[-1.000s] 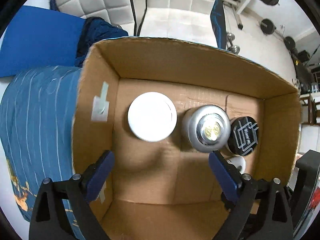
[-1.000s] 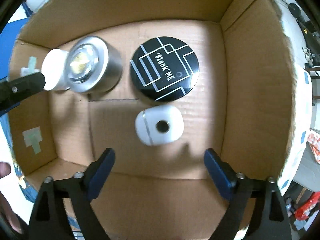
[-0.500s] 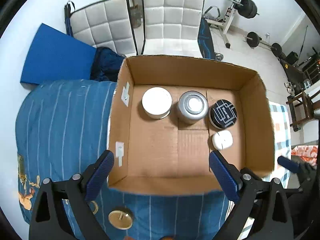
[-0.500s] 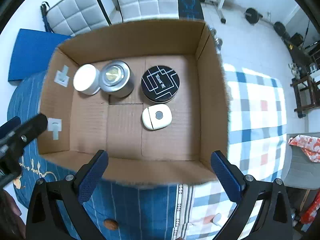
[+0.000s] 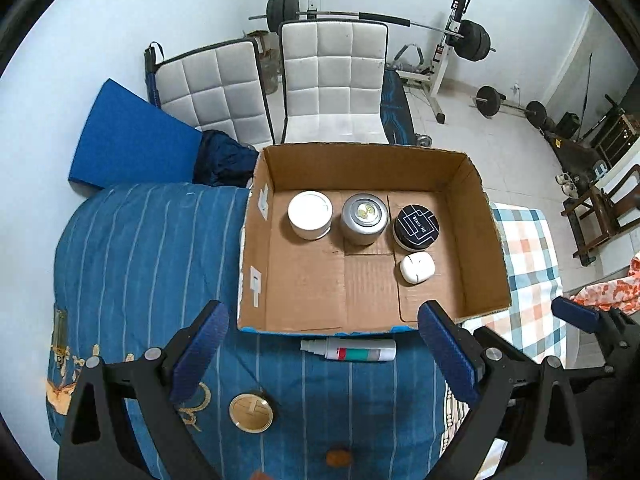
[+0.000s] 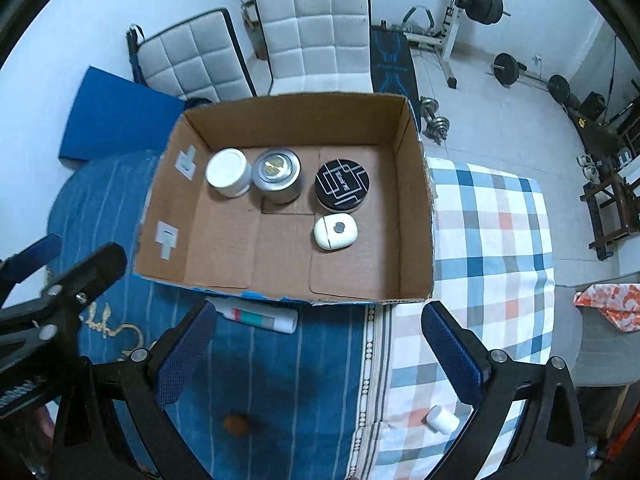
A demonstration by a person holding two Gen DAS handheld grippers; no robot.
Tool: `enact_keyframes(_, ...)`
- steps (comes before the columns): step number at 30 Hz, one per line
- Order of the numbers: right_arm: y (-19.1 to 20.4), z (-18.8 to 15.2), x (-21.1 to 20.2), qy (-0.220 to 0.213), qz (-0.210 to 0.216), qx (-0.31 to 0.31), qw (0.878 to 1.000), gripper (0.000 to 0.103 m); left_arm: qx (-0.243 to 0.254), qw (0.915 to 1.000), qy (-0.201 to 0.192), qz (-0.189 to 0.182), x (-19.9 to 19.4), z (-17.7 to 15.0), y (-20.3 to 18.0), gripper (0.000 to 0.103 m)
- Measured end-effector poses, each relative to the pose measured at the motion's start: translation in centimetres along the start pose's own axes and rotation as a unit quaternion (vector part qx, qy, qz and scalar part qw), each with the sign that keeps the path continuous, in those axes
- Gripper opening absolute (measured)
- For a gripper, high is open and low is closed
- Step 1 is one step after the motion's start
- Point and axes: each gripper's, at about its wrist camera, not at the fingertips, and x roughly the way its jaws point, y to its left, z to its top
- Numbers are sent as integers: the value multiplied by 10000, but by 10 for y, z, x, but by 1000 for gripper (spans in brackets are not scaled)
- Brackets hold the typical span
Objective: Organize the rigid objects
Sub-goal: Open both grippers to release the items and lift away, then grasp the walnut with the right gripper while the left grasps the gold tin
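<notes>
A cardboard box [image 5: 486,268] [image 6: 416,216] sits on the bed. Inside stand a white-lidded jar [image 5: 310,214] [image 6: 227,172], a silver tin [image 5: 364,218] [image 6: 278,174], a black round tin [image 5: 416,226] [image 6: 341,186] and a white earbud case [image 5: 417,267] [image 6: 335,231]. A white spray bottle [image 5: 350,350] [image 6: 260,316] lies on the bedcover just in front of the box. A gold round lid [image 5: 251,408] lies nearer me. A small white bottle [image 6: 441,419] lies on the checked cloth. My left gripper [image 5: 324,354] and right gripper [image 6: 316,354] are open and empty, held back from the box.
The blue striped bedcover [image 5: 140,260] lies left, a checked cloth [image 6: 492,240] right. A small brown object [image 6: 237,424] lies on the cover. White chairs [image 5: 334,80], a blue mat [image 5: 128,140] and gym weights stand behind.
Both grippers have pulled up and back out of the box, so the whole box and bed now show. The items in the box have not moved.
</notes>
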Motion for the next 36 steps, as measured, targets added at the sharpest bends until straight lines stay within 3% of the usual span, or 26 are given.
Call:
enact_keyframes(6,-4,-20,-18,-126,128,-38,9998,103,-137,9998,-154,-16,-24,-21,6,97)
enact_keyframes(9,-9,-39,-11,107,177,10,9998,103,-190,9996,-74,185,-25,-39,15,97)
enact_keyframes(14,9,-88,42,902,315,16,9954,103,-439,9941,567,812,11,-90,44,97)
enact_keyframes(19,55,-148,121,1964,645,-88,9784,102,-779,9817,1329,1119,59,-148,72,97)
enact_keyframes(25,92,-187,180,2619,663,-135,9627,85,-885,9666,1781,1614,93,-187,95,97)
enact_keyframes(29,107,-204,195,2813,477,-340,9578,61,-1042,9630,1935,1561,102,-197,104,97)
enact_keyframes(32,115,-206,190,2600,286,-578,9634,44,-1038,9624,1999,1520,107,-197,105,97)
enact_keyframes(36,107,-204,186,2517,184,-588,9658,44,-996,9635,2034,1431,114,-191,104,97)
